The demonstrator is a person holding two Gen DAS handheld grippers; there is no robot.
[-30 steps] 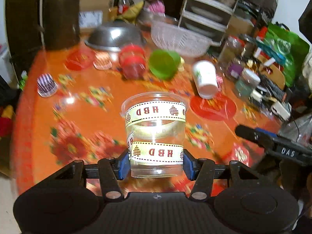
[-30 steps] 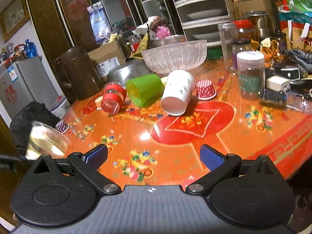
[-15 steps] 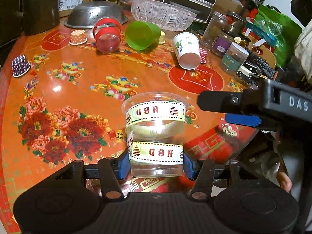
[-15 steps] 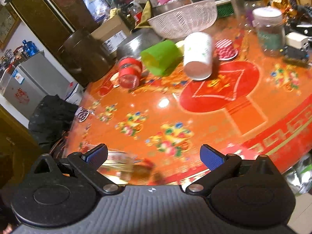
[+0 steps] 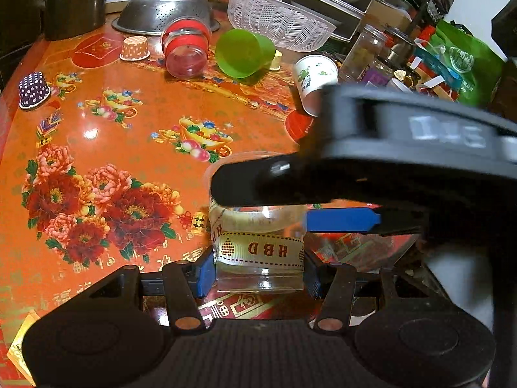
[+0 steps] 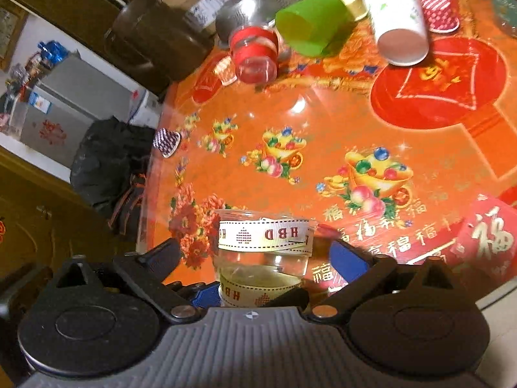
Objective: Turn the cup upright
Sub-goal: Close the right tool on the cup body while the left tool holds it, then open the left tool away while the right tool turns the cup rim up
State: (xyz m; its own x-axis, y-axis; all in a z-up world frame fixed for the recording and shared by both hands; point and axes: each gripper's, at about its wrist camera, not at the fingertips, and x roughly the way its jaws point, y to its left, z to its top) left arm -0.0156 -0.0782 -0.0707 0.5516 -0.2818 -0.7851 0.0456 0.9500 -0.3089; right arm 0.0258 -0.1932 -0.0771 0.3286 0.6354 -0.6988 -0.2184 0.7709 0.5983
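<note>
A clear plastic cup (image 5: pixel 258 255) with "HBD" ribbon bands is held upright, rim up, over the near edge of the orange floral table (image 5: pixel 135 129). My left gripper (image 5: pixel 258 273) is shut on its lower part. My right gripper (image 6: pixel 255 252) is open, its jaws set wide on either side of the cup's upper part (image 6: pixel 263 242), apart from it. In the left wrist view the right gripper's body (image 5: pixel 371 174) crosses over the cup and hides its rim.
Far across the table a red-banded glass jar (image 5: pixel 185 48), a green cup (image 5: pixel 244 53) and a white paper cup (image 5: pixel 315 80) lie on their sides. A steel colander (image 5: pixel 164 13), a plastic basket (image 5: pixel 281 22), jars and small paper cups stand around. The table edge is close below.
My right gripper has swung left and down until its open jaws straddle the cup. My left gripper keeps its hold on the cup and has shifted little.
</note>
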